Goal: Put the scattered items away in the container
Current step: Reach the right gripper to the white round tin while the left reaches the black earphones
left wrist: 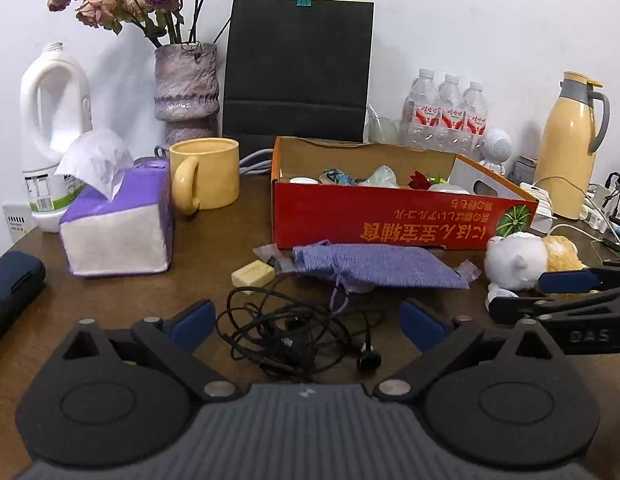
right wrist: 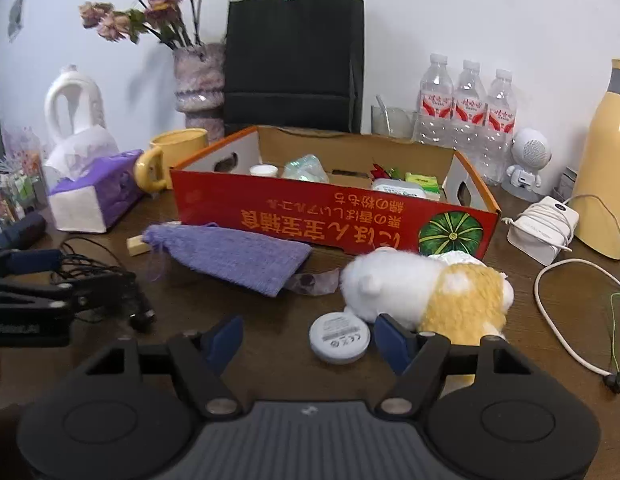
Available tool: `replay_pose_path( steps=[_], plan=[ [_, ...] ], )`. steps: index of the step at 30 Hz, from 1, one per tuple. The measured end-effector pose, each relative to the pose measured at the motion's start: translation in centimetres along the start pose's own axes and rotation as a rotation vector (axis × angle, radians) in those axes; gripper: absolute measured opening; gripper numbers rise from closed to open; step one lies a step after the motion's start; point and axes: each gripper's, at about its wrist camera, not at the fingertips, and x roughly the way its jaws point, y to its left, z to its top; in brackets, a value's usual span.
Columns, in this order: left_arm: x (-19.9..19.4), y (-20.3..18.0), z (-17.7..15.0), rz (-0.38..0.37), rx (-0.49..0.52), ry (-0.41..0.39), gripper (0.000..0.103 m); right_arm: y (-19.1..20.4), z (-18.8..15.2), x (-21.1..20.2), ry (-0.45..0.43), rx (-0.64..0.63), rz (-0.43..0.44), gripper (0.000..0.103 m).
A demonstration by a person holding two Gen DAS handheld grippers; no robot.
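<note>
From the left wrist, the task looks partly done. The red cardboard box [left wrist: 390,220] already holds a white cap, crumpled clear wrapping, a red artificial flower and other small things. Several items lie on the wooden table [left wrist: 213,248] in front of it: a tangled black earphone cable [left wrist: 297,332], a purple knit pouch [left wrist: 374,266], a small cream block [left wrist: 252,274] and a white-and-tan plush toy [left wrist: 526,258]. The left gripper [left wrist: 307,320] is spread wide, its jaws on either side of the cable, holding nothing.

From the right wrist, the same box [right wrist: 334,216] also shows a green packet and a white lidded case inside. The right gripper [right wrist: 307,338] is spread and empty, with a round white tin [right wrist: 339,337] on the table between its jaws. The plush toy [right wrist: 426,286] lies just beyond the right-hand fingertip.
</note>
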Motion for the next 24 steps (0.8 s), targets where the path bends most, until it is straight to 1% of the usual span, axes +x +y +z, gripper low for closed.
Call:
replay_pose_path(
  steps=[2, 4, 6, 8, 9, 10, 11, 12, 13, 14, 15, 16, 18, 20, 21, 22, 23, 24],
  plan=[
    [0.4, 0.1, 0.3, 0.000, -0.005, 0.002, 0.097, 0.0, 0.4, 1.2, 0.033, 0.009, -0.026, 0.069],
    [0.7, 0.3, 0.4, -0.010, -0.024, 0.011, 0.091, 0.1, 0.8, 2.1, 0.063, 0.012, -0.060, 0.067],
    [1.1, 0.3, 0.3, -0.021, -0.032, 0.032, 0.085, 0.0, 0.9, 2.4, 0.057, 0.026, -0.067, 0.067],
    [1.2, 0.1, 0.1, -0.016, -0.016, 0.042, 0.079, -0.3, 0.7, 2.6, 0.060, 0.055, -0.060, 0.066],
    [1.2, -0.1, 0.0, -0.009, -0.003, 0.038, 0.072, -0.5, 0.6, 2.8, 0.063, 0.059, -0.055, 0.062],
    [1.1, -0.3, -0.1, 0.002, 0.009, 0.029, 0.063, -0.4, 0.6, 2.9, 0.064, 0.052, -0.060, 0.060],
    [0.9, -0.4, -0.1, 0.012, 0.018, 0.014, 0.057, -0.2, 0.5, 2.9, 0.067, 0.033, -0.073, 0.056],
    [0.7, -0.5, -0.1, 0.013, 0.021, 0.006, 0.047, -0.1, 0.4, 2.9, 0.069, 0.020, -0.076, 0.050],
    [0.6, -0.5, -0.1, 0.008, 0.023, 0.000, 0.041, 0.0, 0.4, 3.0, 0.076, 0.017, -0.075, 0.047],
    [0.5, -0.5, 0.0, 0.001, 0.026, 0.000, 0.038, 0.0, 0.3, 3.0, 0.077, 0.010, -0.077, 0.042],
    [0.4, -0.7, -0.1, -0.007, 0.038, 0.001, 0.026, 0.0, 0.3, 2.9, 0.078, 0.005, -0.080, 0.038],
    [0.3, -0.8, -0.1, -0.017, 0.047, 0.001, 0.019, 0.0, 0.3, 2.8, 0.078, 0.009, -0.081, 0.038],
    [-0.1, -1.1, -0.1, -0.034, 0.044, 0.000, 0.015, -0.2, 0.3, 2.7, 0.078, 0.021, -0.071, 0.037],
    [-0.8, -1.5, -0.1, -0.041, 0.034, -0.002, 0.012, 0.2, 0.2, 2.4, 0.082, 0.003, -0.068, 0.036],
    [-1.4, -1.5, -0.1, -0.047, 0.021, -0.008, 0.010, 0.2, 0.1, 2.0, 0.080, 0.008, -0.054, 0.021],
    [-1.9, -1.5, -0.1, -0.055, 0.009, -0.014, 0.008, 0.3, 0.1, 1.4, 0.068, 0.017, -0.027, 0.004],
    [-2.6, -1.5, -0.2, -0.064, -0.003, -0.020, 0.008, 0.5, 0.1, 0.4, 0.047, 0.022, -0.003, 0.002],
    [-3.3, -1.5, -0.3, -0.073, -0.011, -0.028, 0.008, 0.7, 0.0, -0.4, 0.029, 0.023, -0.007, 0.002]
  ],
)
